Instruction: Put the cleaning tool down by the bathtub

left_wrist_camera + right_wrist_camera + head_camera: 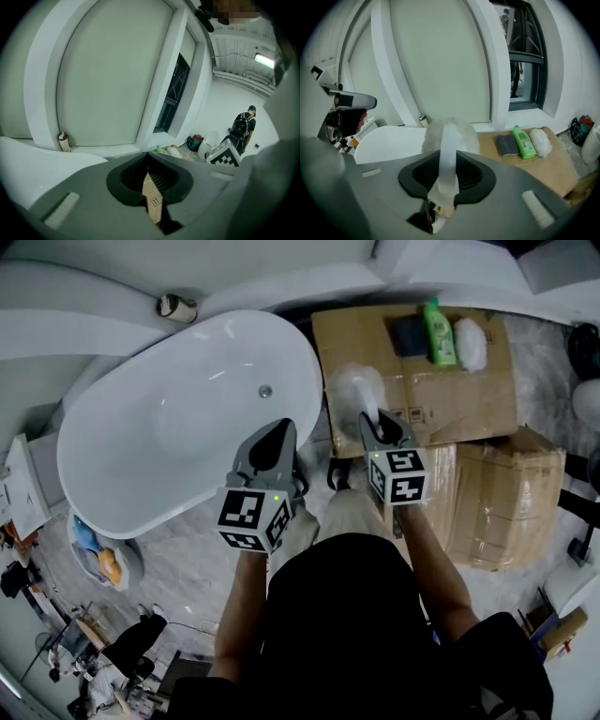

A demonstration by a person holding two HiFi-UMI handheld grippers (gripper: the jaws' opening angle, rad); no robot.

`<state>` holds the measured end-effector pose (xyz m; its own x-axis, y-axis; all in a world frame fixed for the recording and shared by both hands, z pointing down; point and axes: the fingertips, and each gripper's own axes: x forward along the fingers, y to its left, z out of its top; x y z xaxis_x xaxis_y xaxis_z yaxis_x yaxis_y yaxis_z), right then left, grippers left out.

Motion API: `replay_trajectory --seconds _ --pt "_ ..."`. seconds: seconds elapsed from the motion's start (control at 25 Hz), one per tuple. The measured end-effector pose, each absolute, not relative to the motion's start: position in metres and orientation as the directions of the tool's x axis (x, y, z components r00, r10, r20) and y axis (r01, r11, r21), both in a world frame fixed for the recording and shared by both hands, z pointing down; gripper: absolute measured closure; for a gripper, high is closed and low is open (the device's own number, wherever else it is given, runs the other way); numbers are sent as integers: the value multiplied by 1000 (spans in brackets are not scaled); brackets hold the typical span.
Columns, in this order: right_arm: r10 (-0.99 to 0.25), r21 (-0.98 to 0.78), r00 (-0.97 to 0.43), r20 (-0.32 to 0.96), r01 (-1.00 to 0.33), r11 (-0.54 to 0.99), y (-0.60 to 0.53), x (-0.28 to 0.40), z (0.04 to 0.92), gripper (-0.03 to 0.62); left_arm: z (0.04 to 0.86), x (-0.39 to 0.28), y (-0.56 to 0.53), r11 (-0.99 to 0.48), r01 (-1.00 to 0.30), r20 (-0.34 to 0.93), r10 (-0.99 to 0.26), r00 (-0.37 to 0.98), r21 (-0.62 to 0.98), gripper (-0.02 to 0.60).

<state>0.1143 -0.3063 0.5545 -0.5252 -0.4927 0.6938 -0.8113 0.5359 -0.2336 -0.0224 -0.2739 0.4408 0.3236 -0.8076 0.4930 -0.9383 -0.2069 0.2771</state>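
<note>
The white oval bathtub (112, 460) lies at the left of the head view, and it also shows as a white tub (389, 140) in the right gripper view. The cleaning tool (354, 390) has a fluffy white head and a translucent handle. My right gripper (375, 425) is shut on that handle, holding the tool just right of the tub's rim, over a cardboard box. In the right gripper view the handle (449, 159) runs up between the jaws of the right gripper (447, 177) to the fluffy head. My left gripper (278, 434) hangs beside the tub's right end, jaws together and holding nothing (152, 183).
A flat cardboard box (469, 395) to the tub's right carries a green bottle (438, 332), a dark sponge (409, 336) and a white fluffy pad (471, 343). A wrapped box (511, 502) lies nearer. A small can (175, 307) stands on the ledge. A person with a backpack (243, 126) stands far off.
</note>
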Motion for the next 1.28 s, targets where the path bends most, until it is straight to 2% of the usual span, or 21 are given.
replay_trajectory --seconds 0.52,1.28 --pt "-434 -198 -493 754 -801 565 -326 108 635 502 493 -22 -286 -167 -937 541 -780 316 306 583" --pt "-431 -168 -461 776 -809 564 -364 107 733 505 566 -8 -301 -159 -935 604 -727 327 315 583"
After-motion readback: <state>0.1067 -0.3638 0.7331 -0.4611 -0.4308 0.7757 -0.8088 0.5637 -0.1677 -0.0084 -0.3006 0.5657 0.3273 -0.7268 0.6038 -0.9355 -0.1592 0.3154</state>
